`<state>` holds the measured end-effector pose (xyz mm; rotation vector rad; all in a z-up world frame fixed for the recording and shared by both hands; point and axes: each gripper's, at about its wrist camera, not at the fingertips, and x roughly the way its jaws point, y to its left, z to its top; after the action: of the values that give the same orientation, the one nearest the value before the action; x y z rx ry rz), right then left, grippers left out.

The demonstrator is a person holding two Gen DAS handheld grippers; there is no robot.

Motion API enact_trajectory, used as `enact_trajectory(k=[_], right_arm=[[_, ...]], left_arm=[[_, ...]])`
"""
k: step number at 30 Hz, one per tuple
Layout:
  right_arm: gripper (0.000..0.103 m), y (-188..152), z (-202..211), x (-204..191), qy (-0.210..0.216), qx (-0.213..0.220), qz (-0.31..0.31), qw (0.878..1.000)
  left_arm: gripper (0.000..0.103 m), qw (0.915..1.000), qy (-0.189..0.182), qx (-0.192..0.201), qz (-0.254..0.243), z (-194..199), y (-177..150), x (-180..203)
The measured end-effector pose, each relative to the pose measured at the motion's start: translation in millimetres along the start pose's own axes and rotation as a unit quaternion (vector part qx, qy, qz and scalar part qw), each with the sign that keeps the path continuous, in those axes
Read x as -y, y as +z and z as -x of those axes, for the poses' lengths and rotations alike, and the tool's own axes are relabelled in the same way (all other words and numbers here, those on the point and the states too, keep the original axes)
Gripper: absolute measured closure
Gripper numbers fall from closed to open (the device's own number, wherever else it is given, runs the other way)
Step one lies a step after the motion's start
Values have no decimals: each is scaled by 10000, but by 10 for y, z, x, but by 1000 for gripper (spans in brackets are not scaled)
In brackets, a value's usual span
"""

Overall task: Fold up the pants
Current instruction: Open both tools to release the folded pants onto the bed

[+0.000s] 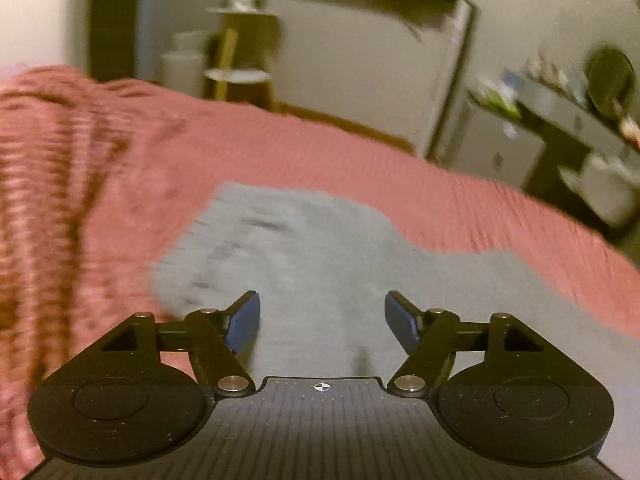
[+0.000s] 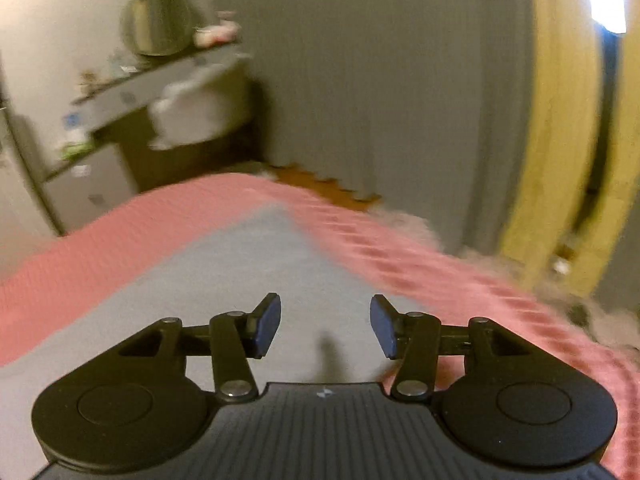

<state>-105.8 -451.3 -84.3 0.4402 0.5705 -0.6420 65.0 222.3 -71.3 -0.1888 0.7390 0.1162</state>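
- Left gripper (image 1: 322, 322): jaws spread wide, nothing between the blue pads (image 1: 243, 326). It sits above the grey pants (image 1: 304, 264), not touching the cloth as far as the left wrist view shows.
- Right gripper (image 2: 324, 326): jaws likewise apart, with only grey fabric showing in the gap. Pads (image 2: 267, 326) clear of the cloth; contact cannot be confirmed either way.
- Pants: spread flat on the pink bedspread (image 1: 460, 208). In the left wrist view the grey shape has an uneven far edge, with a broad lobe toward the far left and a lower stretch running off to the right. A few shallow creases lie in the left lobe; blur hides finer detail.
- In the right wrist view the pants (image 2: 240, 272) narrow to a point toward the far corner of the bed, with pink bedspread (image 2: 440, 280) bordering them on both sides.
- Bedspread: ribbed or waffle texture, bunched into folds left of the pants in the left wrist view.
- Beyond the bed from the pants: a desk (image 2: 160, 76) carrying small items and a round mirror (image 2: 158, 20), a white cloth (image 2: 192, 112) hanging at its edge.
- Right of the pants, past the bed edge: a grey curtain (image 2: 380, 80) and a yellow wooden frame (image 2: 560, 140).
- Both frames are motion-blurred, so garment seams and the waistband cannot be made out.
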Motion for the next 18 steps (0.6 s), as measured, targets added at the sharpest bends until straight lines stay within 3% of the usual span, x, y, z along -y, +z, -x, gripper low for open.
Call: enact_trajectory(k=[1, 4, 8, 9, 11, 12, 13, 15, 16, 18], right_arm=[[45, -54, -24, -123, 229, -121, 115, 9996], [44, -210, -170, -463, 557, -527, 537, 9956], [37, -413, -324, -676, 367, -800, 1050, 9906], [37, -453, -339, -695, 326, -851, 1098, 9898], [37, -495, -362, -758, 302, -873, 1186, 9886], [37, -507, -332, -847, 363, -825, 1239, 9882], [37, -497, -268, -931, 472, -742, 1314, 9874], [37, -488, -176, -1198, 828, -553, 1497, 9837], [36, -495, -147, -1336, 1034, -545, 1603, 9801], [36, -560, -136, -1694, 1490, -674, 1895, 9682]], left_arm=[[32, 9996, 118, -117, -212, -140, -15, 64], [52, 9913, 1122, -413, -542, -597, -52, 19], [53, 9932, 1065, -194, -423, -506, 48, -94], [49, 9921, 1143, -13, -516, -394, 71, -48], [11, 9907, 1018, 488, -760, -150, 74, 18], [4, 9899, 880, 698, -869, -50, 56, 58], [5, 9894, 763, 824, -920, 5, 12, 71], [4, 9898, 679, 677, -1052, -49, -90, 95], [4, 9876, 962, 464, -1154, -174, -144, 88], [9, 9737, 1941, -124, -1185, -453, -226, -3]])
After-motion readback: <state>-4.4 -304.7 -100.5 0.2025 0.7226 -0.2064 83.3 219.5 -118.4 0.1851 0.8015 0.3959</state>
